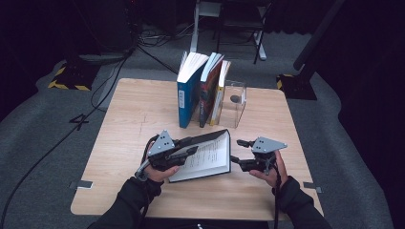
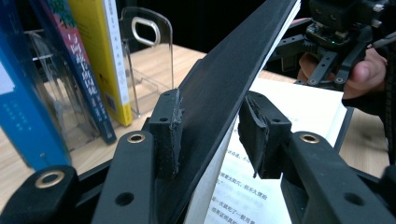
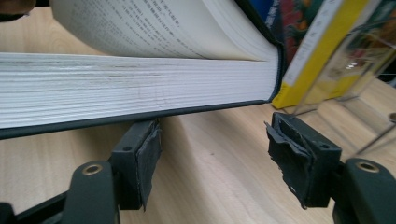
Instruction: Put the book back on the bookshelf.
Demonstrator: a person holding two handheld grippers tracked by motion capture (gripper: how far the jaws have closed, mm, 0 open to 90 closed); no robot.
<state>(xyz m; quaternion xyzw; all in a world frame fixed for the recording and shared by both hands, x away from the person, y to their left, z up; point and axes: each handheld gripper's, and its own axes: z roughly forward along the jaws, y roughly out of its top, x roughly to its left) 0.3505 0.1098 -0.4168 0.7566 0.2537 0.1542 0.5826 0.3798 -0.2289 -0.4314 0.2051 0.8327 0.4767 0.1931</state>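
Observation:
An open book with a black cover [image 1: 206, 157] lies on the wooden table [image 1: 129, 124] in front of me. My left gripper [image 1: 193, 146] comes in from the book's left and is shut on the raised black cover [image 2: 224, 88], with a pad on each side and the printed pages [image 2: 299, 107] below it. My right gripper [image 1: 236, 150] sits just off the book's right edge. Its jaws stand open [image 3: 215, 154] with only bare tabletop between them. The thick page block [image 3: 130, 88] lies just beyond, and the left pad [image 3: 147, 158] is close under the book's lower cover.
Behind the open book, a blue book [image 1: 187, 98], a dark red one [image 1: 209, 93] and a yellow one [image 1: 219, 95] lean upright against a clear acrylic bookend [image 1: 236, 102]. Cables and stand bases lie on the grey floor beyond the table.

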